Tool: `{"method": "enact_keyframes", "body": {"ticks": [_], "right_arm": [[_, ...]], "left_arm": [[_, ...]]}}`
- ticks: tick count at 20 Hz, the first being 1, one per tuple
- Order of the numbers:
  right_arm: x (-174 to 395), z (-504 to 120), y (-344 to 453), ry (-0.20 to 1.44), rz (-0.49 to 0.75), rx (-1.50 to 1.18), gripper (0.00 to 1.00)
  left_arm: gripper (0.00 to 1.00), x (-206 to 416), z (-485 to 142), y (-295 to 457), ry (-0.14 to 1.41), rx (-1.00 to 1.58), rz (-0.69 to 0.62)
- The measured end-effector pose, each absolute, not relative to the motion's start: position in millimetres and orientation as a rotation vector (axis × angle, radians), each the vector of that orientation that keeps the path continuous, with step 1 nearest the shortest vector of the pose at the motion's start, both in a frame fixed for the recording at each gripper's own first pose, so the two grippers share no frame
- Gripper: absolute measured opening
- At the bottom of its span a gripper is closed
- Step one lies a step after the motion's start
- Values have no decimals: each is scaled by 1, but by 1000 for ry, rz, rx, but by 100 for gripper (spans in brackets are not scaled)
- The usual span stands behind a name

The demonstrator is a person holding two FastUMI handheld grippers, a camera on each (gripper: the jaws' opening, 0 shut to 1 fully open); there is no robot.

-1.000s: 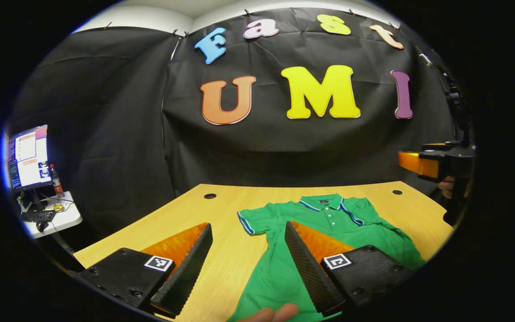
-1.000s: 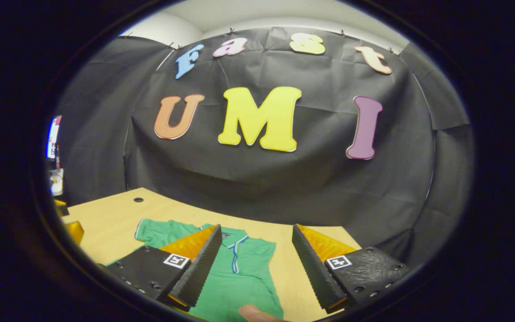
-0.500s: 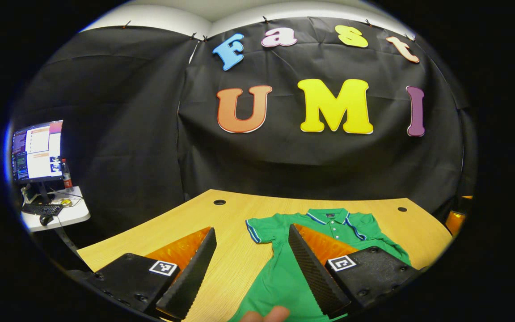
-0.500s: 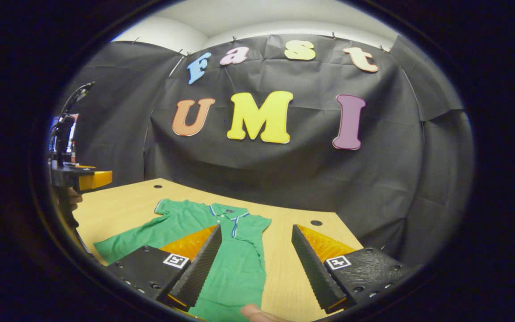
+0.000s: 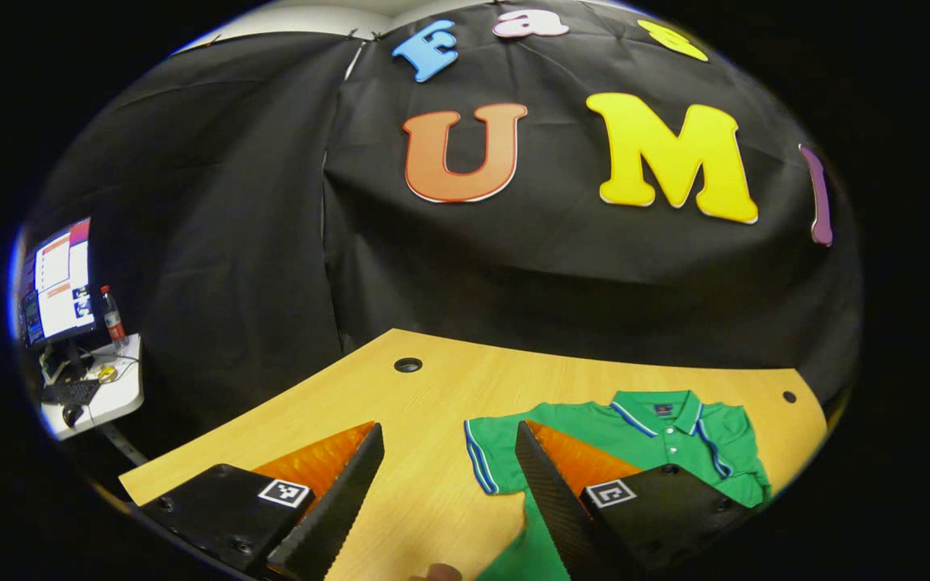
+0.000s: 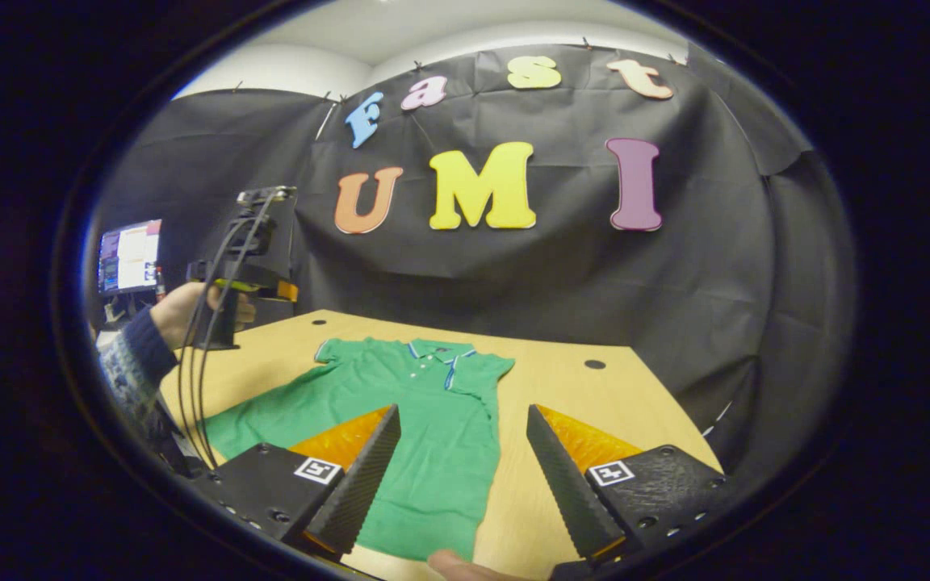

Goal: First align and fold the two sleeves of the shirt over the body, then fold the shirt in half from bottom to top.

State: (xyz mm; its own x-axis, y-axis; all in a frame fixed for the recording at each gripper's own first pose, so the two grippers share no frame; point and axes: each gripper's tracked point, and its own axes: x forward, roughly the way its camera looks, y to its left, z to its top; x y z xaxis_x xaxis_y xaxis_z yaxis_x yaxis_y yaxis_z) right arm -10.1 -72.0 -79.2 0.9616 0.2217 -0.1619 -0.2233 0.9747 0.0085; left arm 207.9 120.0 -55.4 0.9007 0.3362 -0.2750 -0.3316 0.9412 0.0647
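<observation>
A green polo shirt with striped collar and cuffs lies flat on the wooden table, collar towards the wall. My right gripper hovers open over the shirt's near right part, nothing between its fingers. In the left gripper view the shirt lies at the lower right, its left sleeve spread out on the wood. My left gripper is open above the table just left of that sleeve. In the right gripper view the left gripper is held up beyond the shirt's left side by a hand.
Round cable holes sit near the table's far edge, close to the black cloth wall. A side desk with a monitor and a bottle stands far left. Cables hang from the left gripper.
The left gripper moved left, so the shirt slid to the right in its view. The right gripper's view swung left, bringing the shirt centre and the left gripper into it. Both stayed open.
</observation>
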Motion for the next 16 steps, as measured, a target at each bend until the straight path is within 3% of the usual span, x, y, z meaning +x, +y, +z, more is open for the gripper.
{"method": "enact_keyframes", "body": {"ticks": [6,13,16], "right_arm": [[-12,-98,-74,202,270,-5,95],[-3,-99,-86,124,263,6,94],[4,-106,-81,147,274,26,95]], "left_arm": [[100,289,-124,120,406,-23,327],[100,321,-197,113,542,-138,291],[98,325,-200,123,546,-105,307]]}}
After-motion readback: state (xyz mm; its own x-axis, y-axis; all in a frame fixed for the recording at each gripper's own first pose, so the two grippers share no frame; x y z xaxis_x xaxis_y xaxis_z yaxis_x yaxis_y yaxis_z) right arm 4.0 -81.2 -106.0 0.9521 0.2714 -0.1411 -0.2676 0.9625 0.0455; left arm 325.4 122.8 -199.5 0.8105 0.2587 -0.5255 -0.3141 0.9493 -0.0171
